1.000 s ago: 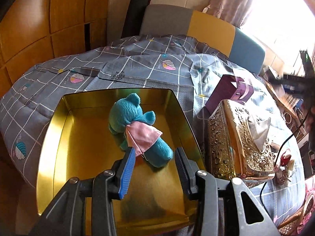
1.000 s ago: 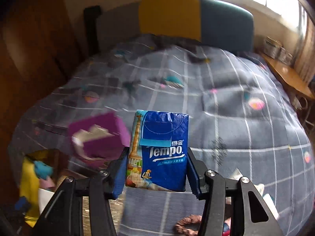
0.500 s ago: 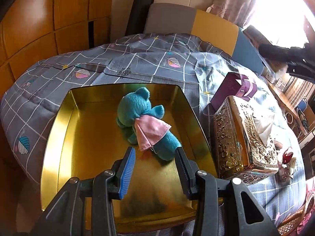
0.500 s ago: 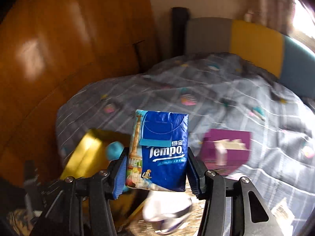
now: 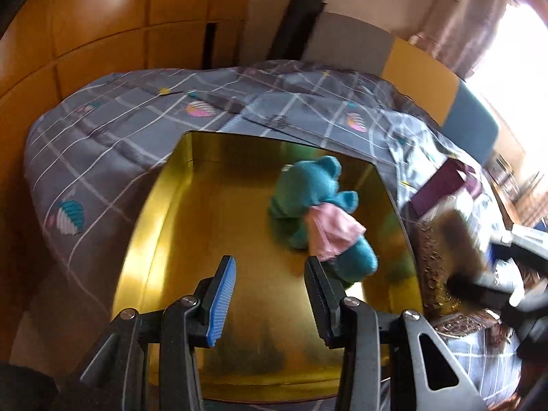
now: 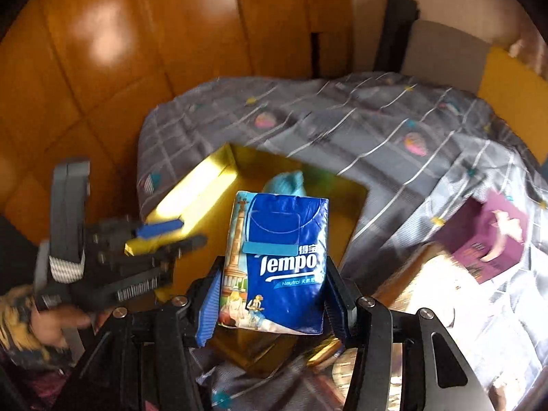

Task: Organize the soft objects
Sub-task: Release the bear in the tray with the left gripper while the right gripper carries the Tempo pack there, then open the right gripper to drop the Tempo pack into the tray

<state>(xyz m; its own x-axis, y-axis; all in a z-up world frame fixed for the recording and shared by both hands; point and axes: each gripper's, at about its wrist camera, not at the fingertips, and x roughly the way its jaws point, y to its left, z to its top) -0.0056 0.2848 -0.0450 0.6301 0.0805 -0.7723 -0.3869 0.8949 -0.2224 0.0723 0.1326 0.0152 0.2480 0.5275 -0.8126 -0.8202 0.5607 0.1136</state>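
A teal plush bear [image 5: 308, 198] with a pink cloth lies in the right half of a gold tray [image 5: 150, 212] on the bed. My left gripper [image 5: 270, 263] hangs open over the tray's near part. Nothing is between its fingers, and the bear is just beyond its right finger. My right gripper [image 6: 274, 269] is shut on a blue Tempo tissue pack [image 6: 284, 239], held upright above the gold tray [image 6: 191, 185]. The pack hides most of the bear [image 6: 284, 179]. The left gripper [image 6: 193, 231] shows at the left, with a hand [image 6: 51, 325] behind it.
A grey patterned quilt [image 5: 113, 137] covers the bed. Right of the tray stand an ornate gold tissue box [image 5: 441, 263] and a purple box [image 5: 441, 188]. My blurred right gripper [image 5: 507, 274] shows at that view's right edge. Wooden panels [image 6: 137, 51] rise behind the bed.
My right gripper has swung left with the tissue pack, from over the open quilt to above the gold tray. My left gripper has shifted left, so the bear now lies right of its jaws.
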